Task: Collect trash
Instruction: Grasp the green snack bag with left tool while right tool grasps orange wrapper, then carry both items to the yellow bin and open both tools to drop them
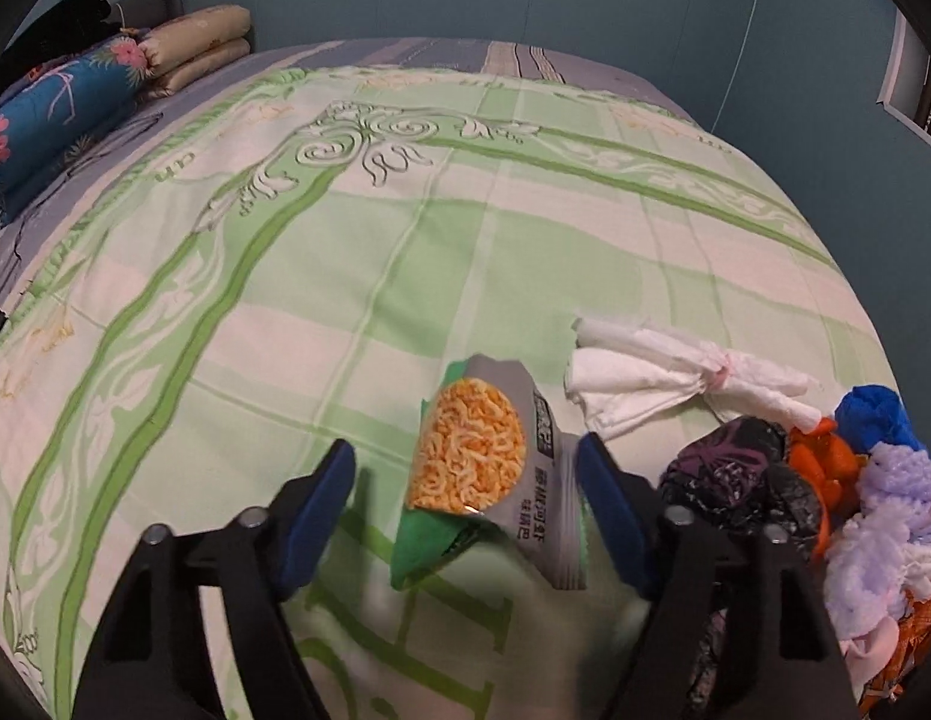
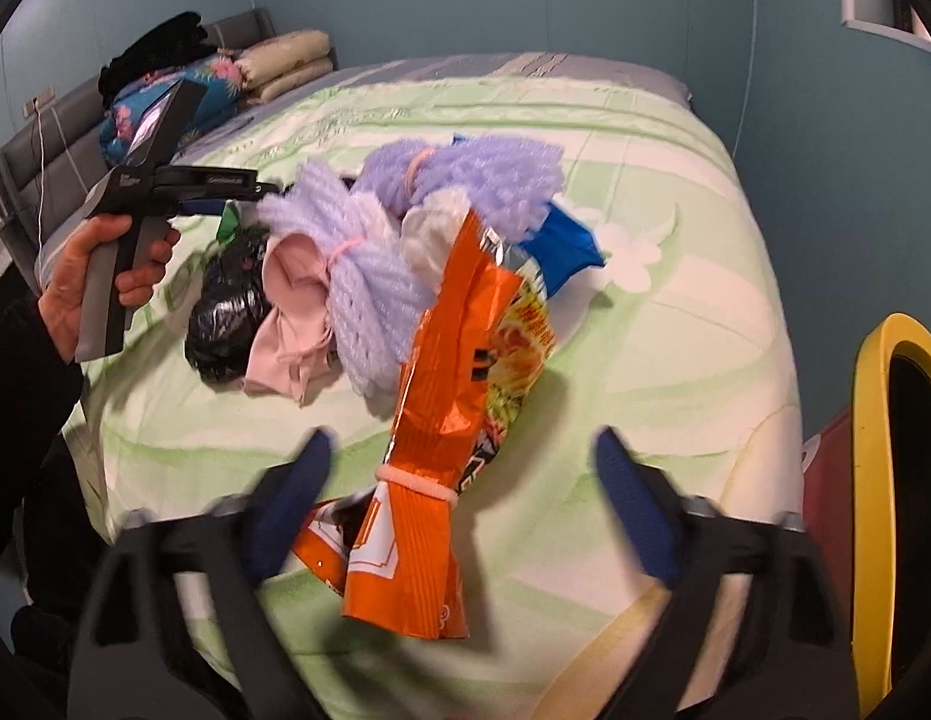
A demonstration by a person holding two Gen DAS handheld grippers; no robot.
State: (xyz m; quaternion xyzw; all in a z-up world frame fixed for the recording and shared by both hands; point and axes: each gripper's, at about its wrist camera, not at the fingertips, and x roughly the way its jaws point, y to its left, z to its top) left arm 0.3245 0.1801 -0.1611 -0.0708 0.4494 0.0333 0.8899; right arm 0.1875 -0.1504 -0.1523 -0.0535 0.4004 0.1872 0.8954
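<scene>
Early stage, by the look of it: all the trash in view lies loose on the green-and-cream patterned bedspread (image 1: pixel 405 240); nothing shows as binned.

Left gripper (image 1: pixel 465 468): jaws part-open, straddling a grey-and-green noodle seasoning wrapper (image 1: pixel 483 462) printed with a yellow noodle picture. The right pad looks to touch the wrapper's edge; the left pad stands clear. Not gripped yet.

Right gripper (image 2: pixel 459 480): jaws wide, set either side of a crumpled orange foil snack bag (image 2: pixel 447 396) cinched with a pale elastic band. Both pads apart from it. Not gripped.

Left to collect, as far as seen: folded white tissue (image 1: pixel 645 372), crumpled black plastic bag (image 2: pixel 231 306), lilac foam netting bundles (image 2: pixel 375 240), pale pink cloth scrap (image 2: pixel 291 312), blue plastic piece (image 2: pixel 561 240).

Yellow-rimmed bin (image 2: pixel 873 420) stands at the bed's right edge, near the orange bag; its inside is dark, contents can't be told.

Judgement: two pickups are about to begin; the whole pile remains.
</scene>
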